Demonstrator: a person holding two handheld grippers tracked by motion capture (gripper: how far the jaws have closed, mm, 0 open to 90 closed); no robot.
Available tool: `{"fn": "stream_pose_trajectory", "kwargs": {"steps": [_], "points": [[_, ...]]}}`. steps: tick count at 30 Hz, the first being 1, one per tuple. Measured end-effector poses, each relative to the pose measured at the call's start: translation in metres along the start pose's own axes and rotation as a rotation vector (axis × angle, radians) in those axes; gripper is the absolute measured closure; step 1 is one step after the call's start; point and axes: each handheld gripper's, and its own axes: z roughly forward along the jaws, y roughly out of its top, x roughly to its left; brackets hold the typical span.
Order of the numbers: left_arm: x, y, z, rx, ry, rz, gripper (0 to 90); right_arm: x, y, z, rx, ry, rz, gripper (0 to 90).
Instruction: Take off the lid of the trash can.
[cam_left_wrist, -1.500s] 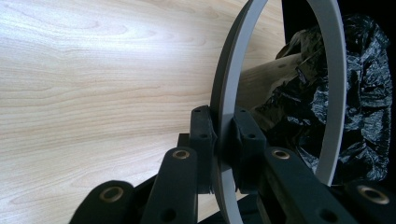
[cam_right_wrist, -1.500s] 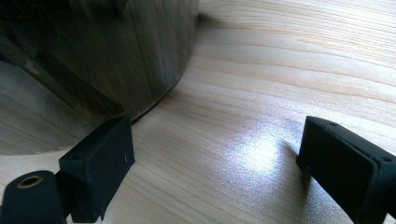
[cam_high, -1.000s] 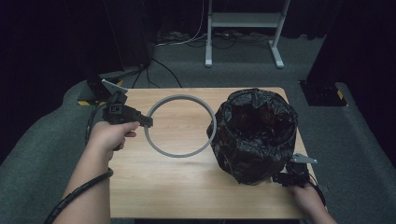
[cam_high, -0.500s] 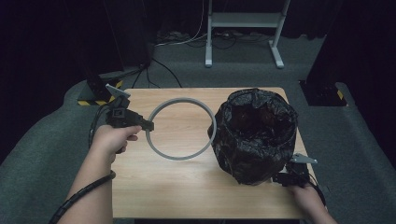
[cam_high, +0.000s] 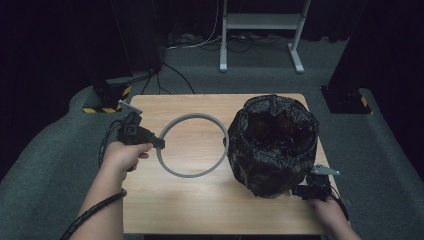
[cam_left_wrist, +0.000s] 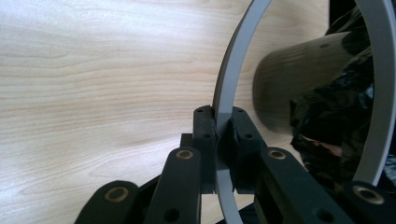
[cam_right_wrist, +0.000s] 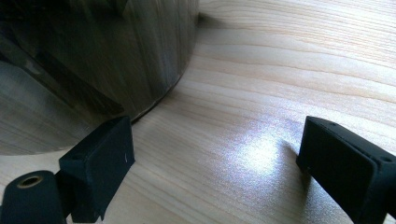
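Note:
A grey ring (cam_high: 192, 172) lies low over the wooden table (cam_high: 200, 205), left of its middle. My left gripper (cam_high: 161, 143) is shut on the ring's left edge; in the left gripper view the ring (cam_left_wrist: 236, 65) runs up from between the pressed pads (cam_left_wrist: 205, 135). A bin lined with a black bag (cam_high: 272, 145) stands at the right, and its shiny wall (cam_left_wrist: 299, 88) shows through the ring. My right gripper (cam_high: 300, 191) sits at the foot of the bin near the table's front right corner, open (cam_right_wrist: 215, 154) over bare wood, with the bin wall (cam_right_wrist: 93, 56) beside its left pad (cam_right_wrist: 100, 154).
Grey carpet surrounds the table. A white stand's legs (cam_high: 260, 22) are at the back, a base with black and yellow stripes (cam_high: 107, 100) at the back left, and a dark box (cam_high: 345, 100) at the right. Bare wood lies along the table's front (cam_high: 190, 215).
My left hand has sunk with the ring, which now sits lower and a little nearer the person. The right gripper and the bin have stayed put.

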Motion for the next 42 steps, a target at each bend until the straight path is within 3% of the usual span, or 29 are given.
{"fn": "stream_pose_trajectory", "kwargs": {"steps": [12,27,33,42], "points": [[0.016,-0.007,0.024,0.034,-0.014,-0.021,83.1,0.0,0.0,0.0,-0.001,0.001,0.001,10.2],[0.032,-0.014,0.046,0.062,0.009,-0.039,82.7,0.0,0.0,0.0,0.001,0.003,0.004,10.2],[0.036,-0.016,0.053,0.046,0.01,-0.064,82.7,0.0,0.0,0.0,0.0,0.001,-0.001,10.2],[0.048,-0.022,0.064,0.043,0.022,-0.047,82.0,0.0,0.0,0.0,0.001,0.002,-0.001,10.2]]}}
